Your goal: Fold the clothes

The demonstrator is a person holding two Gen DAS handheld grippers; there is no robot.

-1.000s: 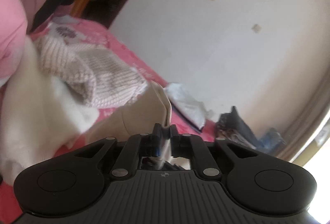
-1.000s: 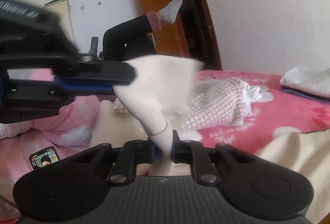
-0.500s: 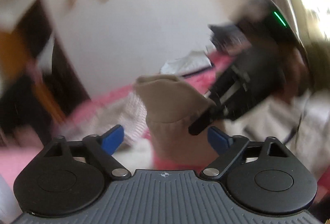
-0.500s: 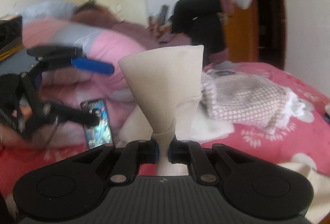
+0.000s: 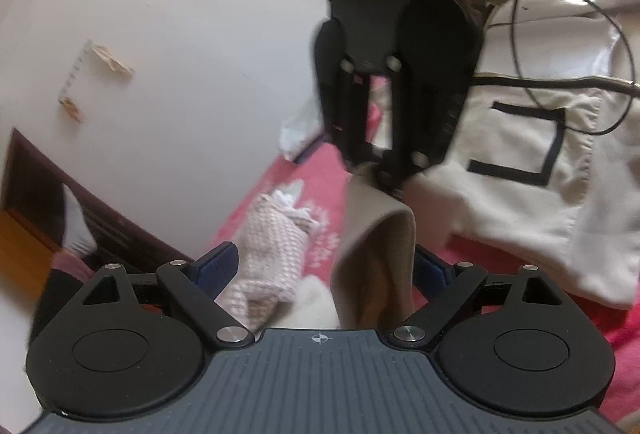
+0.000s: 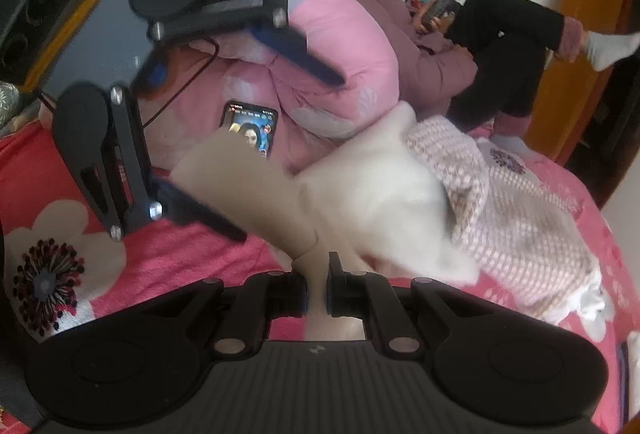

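Right tongs (image 6: 317, 292) clamped on beige garment (image 6: 256, 190), lifted above the pink bed (image 6: 192, 258); left tongs (image 5: 326, 268) spread wide around its hanging fold, not gripping.

Phone (image 6: 251, 127) lies on pink quilt (image 6: 340, 46) — person (image 6: 460, 30) seated behind.

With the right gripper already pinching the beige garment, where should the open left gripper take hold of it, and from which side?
Best guess: the free hanging edge of the beige garment, opposite the corner the right gripper pinches. It droops as a loose fold between the left gripper's open fingers, so closing head-on across that fold, as it already faces, should catch it.
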